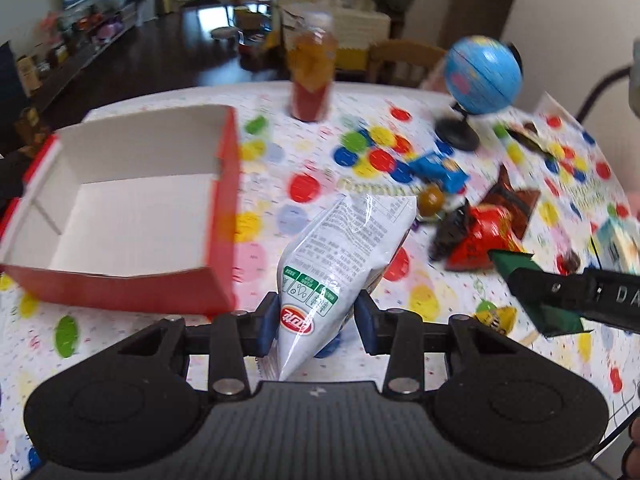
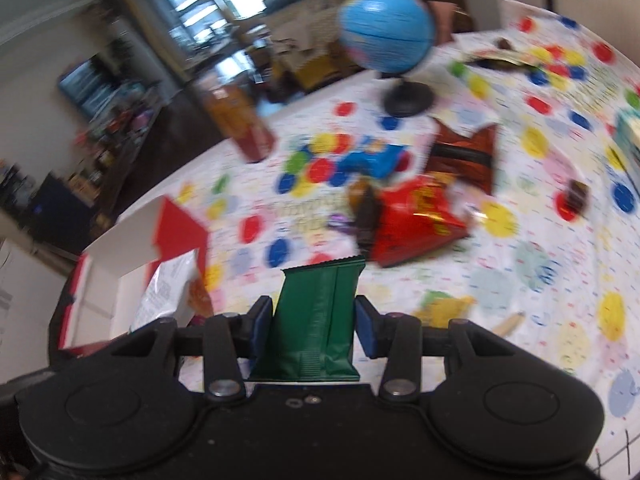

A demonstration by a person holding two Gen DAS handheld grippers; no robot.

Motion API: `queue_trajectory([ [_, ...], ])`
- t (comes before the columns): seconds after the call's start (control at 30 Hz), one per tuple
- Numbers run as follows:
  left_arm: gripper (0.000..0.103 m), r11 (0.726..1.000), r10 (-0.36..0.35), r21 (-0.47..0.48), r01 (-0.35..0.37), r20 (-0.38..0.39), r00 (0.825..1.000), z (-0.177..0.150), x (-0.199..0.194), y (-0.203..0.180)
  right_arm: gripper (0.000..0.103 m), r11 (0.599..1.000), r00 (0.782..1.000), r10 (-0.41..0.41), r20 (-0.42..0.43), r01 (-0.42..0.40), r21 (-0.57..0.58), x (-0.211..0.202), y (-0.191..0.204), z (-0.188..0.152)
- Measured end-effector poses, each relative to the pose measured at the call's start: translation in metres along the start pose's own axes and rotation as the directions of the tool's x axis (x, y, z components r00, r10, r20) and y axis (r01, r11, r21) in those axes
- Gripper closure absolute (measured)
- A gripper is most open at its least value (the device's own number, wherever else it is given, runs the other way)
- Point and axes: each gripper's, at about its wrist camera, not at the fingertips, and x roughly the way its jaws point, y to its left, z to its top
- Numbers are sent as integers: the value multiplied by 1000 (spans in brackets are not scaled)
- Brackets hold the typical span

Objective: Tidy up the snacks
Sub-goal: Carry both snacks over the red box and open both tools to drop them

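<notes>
Currently both tools are loaded. The left tool (image 1: pixel 316 320) is clamped on a white plastic pouch (image 1: pixel 340 248), its pads pressing the narrow lower end so the puffed, glossy body stands clear above the table (image 1: pixel 280 152). The right tool (image 2: pixel 310 330) is closed part-way onto a flat green foil wrapper (image 2: pixel 316 320) with a crimped, serrated top edge, gripped across its width. Judged purpose: each snack is pinched low and carried lifted, ready for the box (image 1: pixel 132 200), an open cardboard tray, red outside and plain white inside, lying just left of the pouch and holding nothing visible. Remaining snacks lie loose on the dotted tablecloth: a crinkled red bag (image 1: pixel 484 236), a brown packet (image 1: pixel 516 204), a small blue packet (image 1: pixel 440 170). A globe (image 1: pixel 482 74) and a bottle (image 1: pixel 312 76) stand behind them.
</notes>
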Motion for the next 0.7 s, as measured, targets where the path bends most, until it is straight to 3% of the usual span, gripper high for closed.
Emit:
queue_trajectory([
  [0.4, 64, 992, 33, -122, -24, 68, 997, 24, -37, 102, 61, 977, 999, 41, 14, -37, -209, 18, 117, 7],
  [0.7, 64, 983, 86, -168, -76, 58, 995, 42, -31, 183, 61, 950, 999, 49, -9, -50, -308, 62, 205, 3],
])
